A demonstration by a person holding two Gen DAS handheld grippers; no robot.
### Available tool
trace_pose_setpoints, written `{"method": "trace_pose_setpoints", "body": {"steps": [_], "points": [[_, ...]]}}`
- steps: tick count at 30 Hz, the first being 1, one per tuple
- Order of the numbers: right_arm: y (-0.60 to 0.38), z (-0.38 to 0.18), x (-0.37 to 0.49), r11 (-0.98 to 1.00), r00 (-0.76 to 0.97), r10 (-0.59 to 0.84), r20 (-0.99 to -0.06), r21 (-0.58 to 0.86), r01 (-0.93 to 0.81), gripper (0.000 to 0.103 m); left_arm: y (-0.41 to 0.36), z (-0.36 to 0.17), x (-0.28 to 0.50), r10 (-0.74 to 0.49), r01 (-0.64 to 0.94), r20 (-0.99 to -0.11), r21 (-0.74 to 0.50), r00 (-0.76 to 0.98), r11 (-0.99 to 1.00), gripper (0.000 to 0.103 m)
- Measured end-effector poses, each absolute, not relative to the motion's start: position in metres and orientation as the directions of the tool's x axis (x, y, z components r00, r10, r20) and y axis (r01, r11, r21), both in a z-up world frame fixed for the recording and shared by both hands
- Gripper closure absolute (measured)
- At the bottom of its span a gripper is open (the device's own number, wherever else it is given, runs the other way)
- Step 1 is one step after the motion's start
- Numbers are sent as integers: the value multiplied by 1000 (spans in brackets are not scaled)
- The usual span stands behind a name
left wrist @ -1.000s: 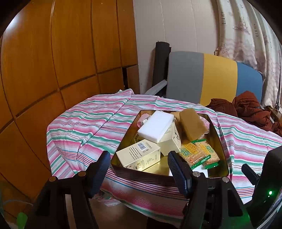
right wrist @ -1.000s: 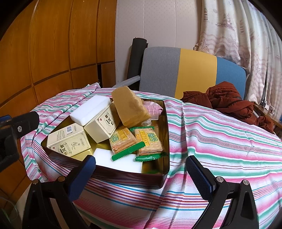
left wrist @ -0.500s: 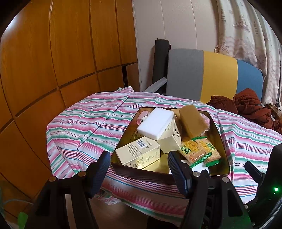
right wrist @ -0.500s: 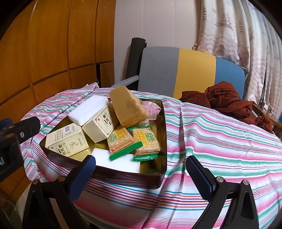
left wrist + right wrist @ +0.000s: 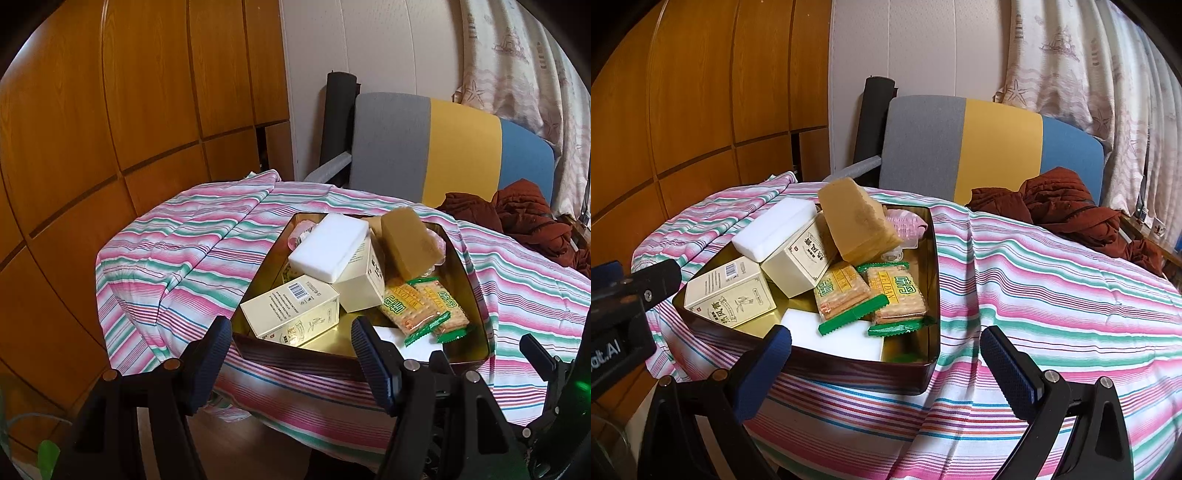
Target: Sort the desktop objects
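Directly ahead of both tongs sits a tin (image 5: 476, 295) on a striped cloth (image 5: 177, 258), crowded with boxes (image 5: 291, 314), white sponges (image 5: 328, 247), a tan sponge (image 5: 857, 221) and cracker packs (image 5: 894, 295). Left tongs (image 5: 291, 350) and right tongs (image 5: 886, 358) hover just short of its near rim, fingers apart, holding nothing.

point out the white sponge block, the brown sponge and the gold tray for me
white sponge block (image 5: 328, 247), left wrist view, its top face
brown sponge (image 5: 857, 218), right wrist view, its broad slanted face
gold tray (image 5: 857, 373), right wrist view, its dark near outer wall
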State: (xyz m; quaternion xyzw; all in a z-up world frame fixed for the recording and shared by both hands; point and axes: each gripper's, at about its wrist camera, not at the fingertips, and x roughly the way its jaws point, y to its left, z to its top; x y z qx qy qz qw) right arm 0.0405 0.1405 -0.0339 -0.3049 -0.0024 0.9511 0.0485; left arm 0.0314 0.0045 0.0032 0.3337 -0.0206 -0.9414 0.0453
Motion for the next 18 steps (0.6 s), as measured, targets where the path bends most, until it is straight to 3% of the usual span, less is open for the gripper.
{"method": "trace_pose_setpoints", "body": {"steps": [14, 18], "points": [[140, -36, 37, -995, -802, 96, -590, -36, -93, 0, -1, -5, 23, -109, 79, -650, 75, -752, -994, 34], [141, -36, 37, -995, -800, 97, -592, -36, -93, 0, -3, -8, 21, -104, 79, -653, 69, -750, -995, 39]]}}
